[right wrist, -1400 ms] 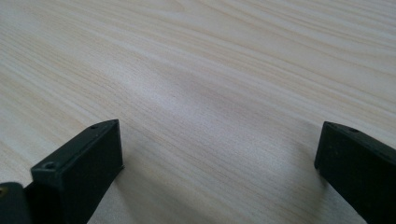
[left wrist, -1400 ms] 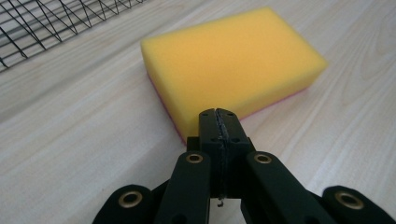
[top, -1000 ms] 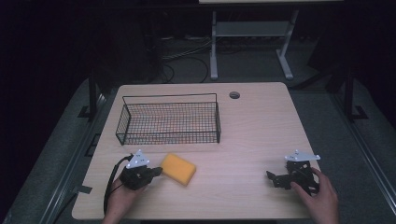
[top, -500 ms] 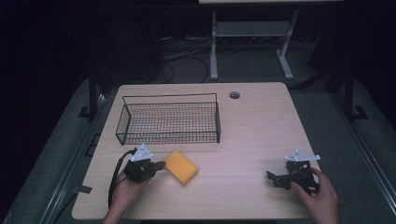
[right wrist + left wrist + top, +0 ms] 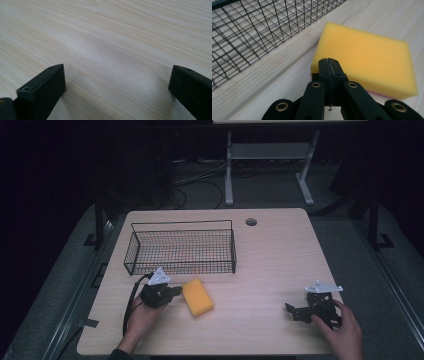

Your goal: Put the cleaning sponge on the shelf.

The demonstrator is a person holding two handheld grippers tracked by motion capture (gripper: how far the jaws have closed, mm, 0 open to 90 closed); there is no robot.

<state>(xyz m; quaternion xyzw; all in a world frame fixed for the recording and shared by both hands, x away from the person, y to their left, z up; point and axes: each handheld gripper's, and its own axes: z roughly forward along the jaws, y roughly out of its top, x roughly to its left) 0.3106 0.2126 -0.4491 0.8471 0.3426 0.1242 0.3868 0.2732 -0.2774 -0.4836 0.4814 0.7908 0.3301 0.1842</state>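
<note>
Bare tabletop point(image 5: 270, 265) between closed left tongs point(image 5: 329, 65) and open right tongs point(image 5: 116, 82).

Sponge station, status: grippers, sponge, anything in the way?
Left gripper shut, tips at sponge, not gripping. Right gripper open over bare table. Wire basket behind sponge, apart. Nothing blocking.

Sponge point(image 5: 197, 297) is lying on the table point(image 5: 280, 255) just before the wire basket point(image 5: 182, 247); your left gripper point(image 5: 172, 291) is sitting beside its left end, your right gripper point(image 5: 295, 312) well apart rightward.
</note>
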